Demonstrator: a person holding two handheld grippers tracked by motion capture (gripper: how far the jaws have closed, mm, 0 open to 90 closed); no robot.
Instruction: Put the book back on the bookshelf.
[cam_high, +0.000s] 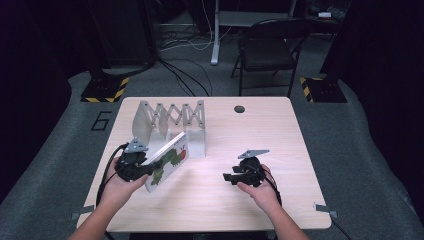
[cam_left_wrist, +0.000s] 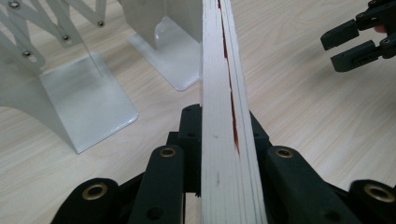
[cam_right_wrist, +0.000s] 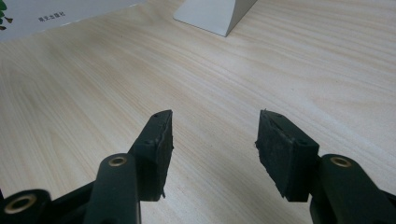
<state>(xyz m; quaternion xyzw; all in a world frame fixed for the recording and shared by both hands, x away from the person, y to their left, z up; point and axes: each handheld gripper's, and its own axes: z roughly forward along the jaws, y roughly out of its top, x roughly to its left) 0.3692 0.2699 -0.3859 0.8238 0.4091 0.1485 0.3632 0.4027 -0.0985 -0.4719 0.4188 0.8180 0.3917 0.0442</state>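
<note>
High view: the left tongs grip the picture book by its edge, lifted and tilted just before the white folding rack, not yet slotted in, while the right tongs wait open and empty over the bench.

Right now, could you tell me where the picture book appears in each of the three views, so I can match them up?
High view: the picture book is left of centre, tilted, clamped by the left gripper.
Left gripper view: its page edge runs up the middle between the closed jaws.
Right gripper view: a corner of its cover sits at top left.
Shared landmark: the white bookend rack.
</note>
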